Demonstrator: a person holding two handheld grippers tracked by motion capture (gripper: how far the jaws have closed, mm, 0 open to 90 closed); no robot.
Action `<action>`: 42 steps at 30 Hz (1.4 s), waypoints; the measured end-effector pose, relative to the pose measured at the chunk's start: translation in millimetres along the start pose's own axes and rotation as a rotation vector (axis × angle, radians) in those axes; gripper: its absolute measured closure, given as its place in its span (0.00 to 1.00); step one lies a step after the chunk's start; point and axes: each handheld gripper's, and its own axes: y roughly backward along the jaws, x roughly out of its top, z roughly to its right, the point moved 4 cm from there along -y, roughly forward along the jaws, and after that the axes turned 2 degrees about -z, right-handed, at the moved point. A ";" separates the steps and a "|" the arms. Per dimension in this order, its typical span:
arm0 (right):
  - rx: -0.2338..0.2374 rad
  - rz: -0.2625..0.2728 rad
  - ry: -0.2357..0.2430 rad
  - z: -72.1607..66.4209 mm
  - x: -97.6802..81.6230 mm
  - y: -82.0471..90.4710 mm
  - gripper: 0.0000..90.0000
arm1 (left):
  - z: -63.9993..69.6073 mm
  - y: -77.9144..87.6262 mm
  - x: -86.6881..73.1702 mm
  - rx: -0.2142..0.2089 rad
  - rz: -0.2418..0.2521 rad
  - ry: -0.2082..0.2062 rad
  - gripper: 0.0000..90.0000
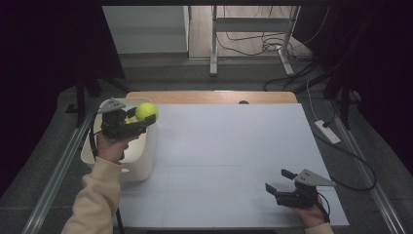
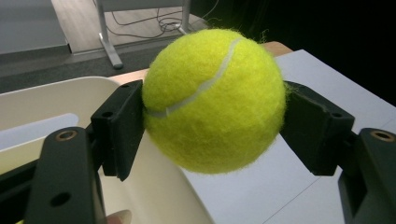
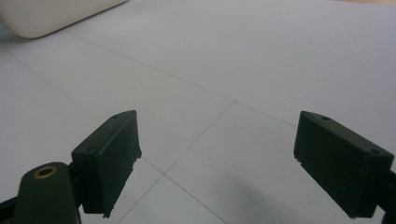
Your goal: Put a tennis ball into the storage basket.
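Two claws — left claw (image 1: 141, 118) pinching the tennis ball (image 1: 146, 111), seam slanting upward; right claw (image 1: 281, 179) spread.

The left gripper (image 1: 141, 118) and hand (image 1: 111, 146) cover much of the white bin (image 1: 146, 161), so its inside can't be read. Both sides of the tennis ball (image 2: 214, 100) sit hidden behind the pads. The right forearm is cut off at the bottom edge.

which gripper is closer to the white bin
Left. The left gripper holds a tennis ball right over the white bin at its rim. The right gripper rests open at the table's opposite near corner, well apart from it.
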 end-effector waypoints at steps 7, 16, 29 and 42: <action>-0.002 -0.002 0.002 -0.5 -0.1 0.1 0.16 | -9.8 4.0 -2.2 0.028 -0.004 0.019 0.30; 0.001 -0.001 0.003 -0.7 0.3 -0.6 0.16 | -20.7 5.5 -7.2 0.055 -0.015 0.039 0.30; 0.000 -0.002 0.001 -0.4 0.2 -1.0 0.16 | -36.6 5.2 -13.5 0.112 -0.053 0.054 0.30; 0.001 -0.004 0.003 -0.5 -0.3 -1.7 0.16 | -48.9 7.5 -19.4 0.159 -0.090 0.063 0.30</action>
